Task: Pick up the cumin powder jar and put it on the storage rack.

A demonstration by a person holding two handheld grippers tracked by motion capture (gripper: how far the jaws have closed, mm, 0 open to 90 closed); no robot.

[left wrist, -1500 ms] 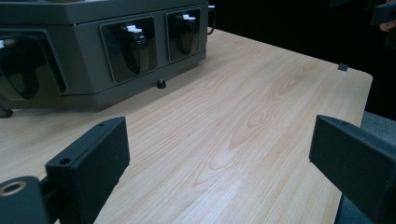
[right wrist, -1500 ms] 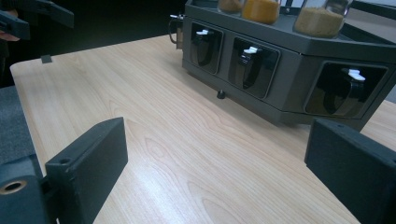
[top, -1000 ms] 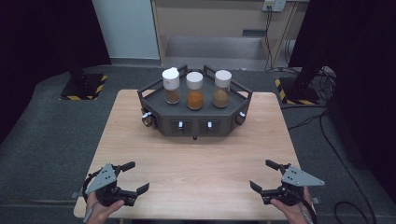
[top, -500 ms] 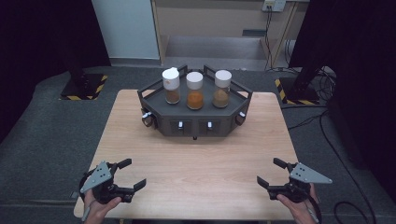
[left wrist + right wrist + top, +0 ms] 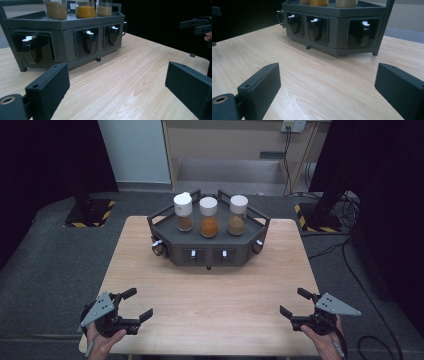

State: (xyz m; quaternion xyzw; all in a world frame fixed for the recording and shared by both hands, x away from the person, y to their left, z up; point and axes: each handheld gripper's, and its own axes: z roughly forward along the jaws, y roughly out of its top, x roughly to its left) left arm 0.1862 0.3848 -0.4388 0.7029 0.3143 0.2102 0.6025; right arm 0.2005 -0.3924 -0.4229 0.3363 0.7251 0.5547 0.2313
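A dark grey six-sided rack [image 5: 172, 251] stands at the far middle of the wooden table [image 5: 215, 295]. On its top are three white-lidded jars: brown powder [image 5: 183, 213], orange powder [image 5: 208, 217] and tan powder [image 5: 238, 216]. Its front faces have recesses with black handles bearing white tabs [image 5: 87, 40] [image 5: 315, 28]. My left gripper [image 5: 138, 303] [image 5: 120, 92] is open near the front left edge, with only bare wood between its jaws. At the front right, my right gripper [image 5: 294, 302] [image 5: 329, 90] is likewise open and holds nothing; it also appears far off in the left gripper view [image 5: 197, 25].
Grey carpet surrounds the table. Black stands with yellow-striped bases [image 5: 87, 212] sit on the floor at the far left and far right, and cables [image 5: 345, 250] run on the right. Wide bare wood lies between the grippers and the rack.
Both grippers have shifted only slightly near the front edge, the right one a little toward the right. Their jaws stay open and the rack and jars are unmoved.
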